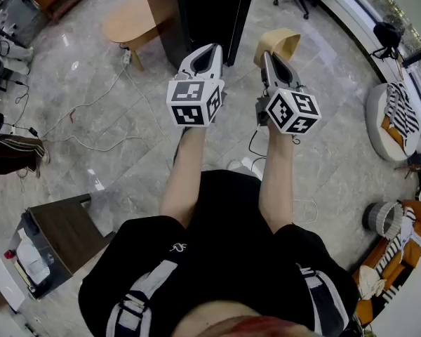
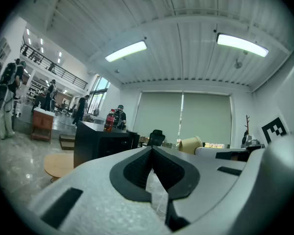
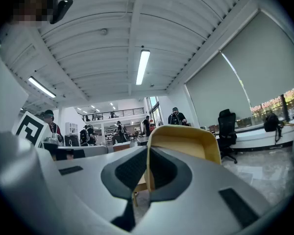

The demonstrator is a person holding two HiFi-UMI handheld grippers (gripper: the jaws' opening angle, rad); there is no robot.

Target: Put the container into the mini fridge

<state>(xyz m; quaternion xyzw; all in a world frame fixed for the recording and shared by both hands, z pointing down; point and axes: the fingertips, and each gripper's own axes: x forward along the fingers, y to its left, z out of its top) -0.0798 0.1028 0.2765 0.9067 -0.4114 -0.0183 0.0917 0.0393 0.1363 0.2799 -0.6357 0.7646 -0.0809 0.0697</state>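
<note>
floor [image 1: 126, 139]: glossy stone tile | container [image 1: 279, 41]: matt, smooth plastic | round table [image 1: 130, 23]: smooth wood

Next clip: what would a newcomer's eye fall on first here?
Two grippers held out side by side over a marble floor: the left gripper is shut and empty, and the right gripper is clamped on the wall of a yellow container. Just ahead stands a black cabinet, with a round wooden table to its left.

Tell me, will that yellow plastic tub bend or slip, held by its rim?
Probably light: the right gripper carries the yellow plastic tub by one thin wall alone. That thin wall may flex slightly. Held off-centre, it could swing or pivot.
</note>
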